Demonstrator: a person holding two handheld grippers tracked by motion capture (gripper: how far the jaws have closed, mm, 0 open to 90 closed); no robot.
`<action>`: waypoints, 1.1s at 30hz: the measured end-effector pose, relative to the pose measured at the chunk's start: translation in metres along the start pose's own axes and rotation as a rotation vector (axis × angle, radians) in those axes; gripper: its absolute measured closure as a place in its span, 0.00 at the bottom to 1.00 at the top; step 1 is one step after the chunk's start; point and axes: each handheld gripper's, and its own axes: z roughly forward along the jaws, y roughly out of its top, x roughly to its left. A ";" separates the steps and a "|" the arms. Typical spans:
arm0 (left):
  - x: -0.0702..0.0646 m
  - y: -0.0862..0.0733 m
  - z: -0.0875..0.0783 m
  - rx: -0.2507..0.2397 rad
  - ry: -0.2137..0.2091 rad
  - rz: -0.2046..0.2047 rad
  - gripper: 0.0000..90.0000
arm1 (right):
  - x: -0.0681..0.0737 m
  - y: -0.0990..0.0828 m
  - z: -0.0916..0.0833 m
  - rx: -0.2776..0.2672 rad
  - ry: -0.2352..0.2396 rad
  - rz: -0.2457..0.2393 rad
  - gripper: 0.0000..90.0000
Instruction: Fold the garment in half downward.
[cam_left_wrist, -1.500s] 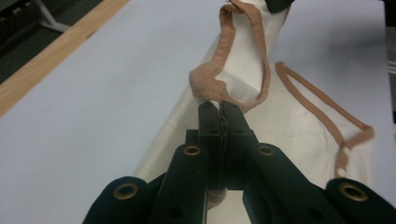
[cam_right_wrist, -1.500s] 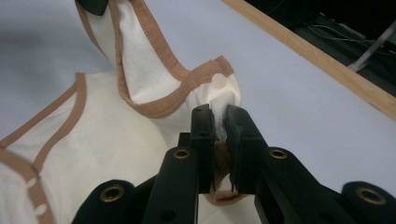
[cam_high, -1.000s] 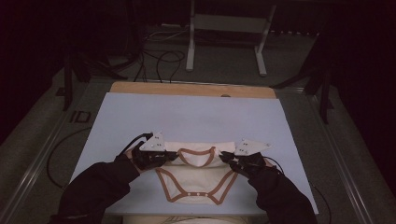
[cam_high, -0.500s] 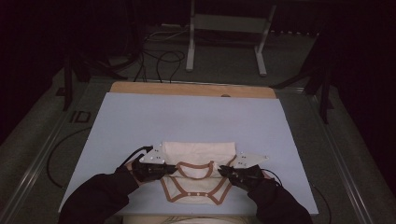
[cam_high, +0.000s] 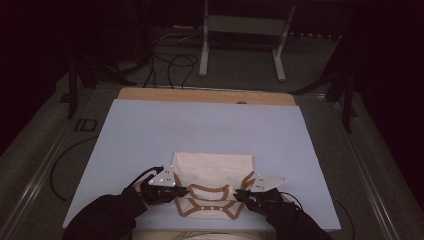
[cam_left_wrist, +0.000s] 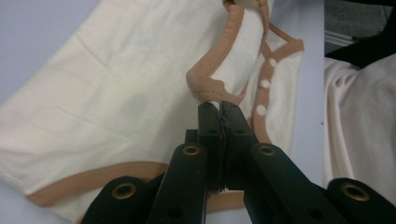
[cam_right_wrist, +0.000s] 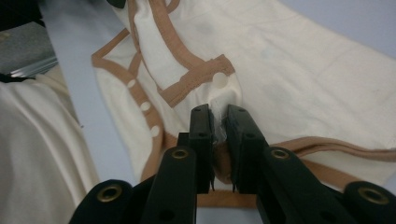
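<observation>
bodysuit (cam_high: 212, 172) | lies flat at near edge of lilac surface (cam_high: 150, 125), snap flap nearest | left gripper (cam_high: 176, 191) and right gripper (cam_high: 243, 194) each clamp a tan-trimmed corner, likely to keep the fold taut

High view looks down from above the table's (cam_high: 210, 125) near edge; both gripper views sit close over the shared garment (cam_high: 212, 172)

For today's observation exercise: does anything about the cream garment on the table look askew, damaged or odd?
Nothing stands out. The cream garment lies folded, roughly square to the table, its tan trim intact. Each hand-held gripper, left and right, pinches a corner.
</observation>
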 end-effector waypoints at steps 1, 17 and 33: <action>-0.001 -0.001 0.001 0.003 -0.007 -0.001 0.98 | 0.001 -0.001 0.000 0.000 0.003 0.004 0.90; -0.018 -0.015 0.004 0.028 -0.095 0.020 0.68 | 0.002 -0.009 -0.008 -0.063 0.024 0.037 0.48; -0.011 -0.007 -0.009 -0.049 -0.072 -0.030 0.00 | -0.008 -0.005 -0.009 -0.110 0.051 0.074 0.10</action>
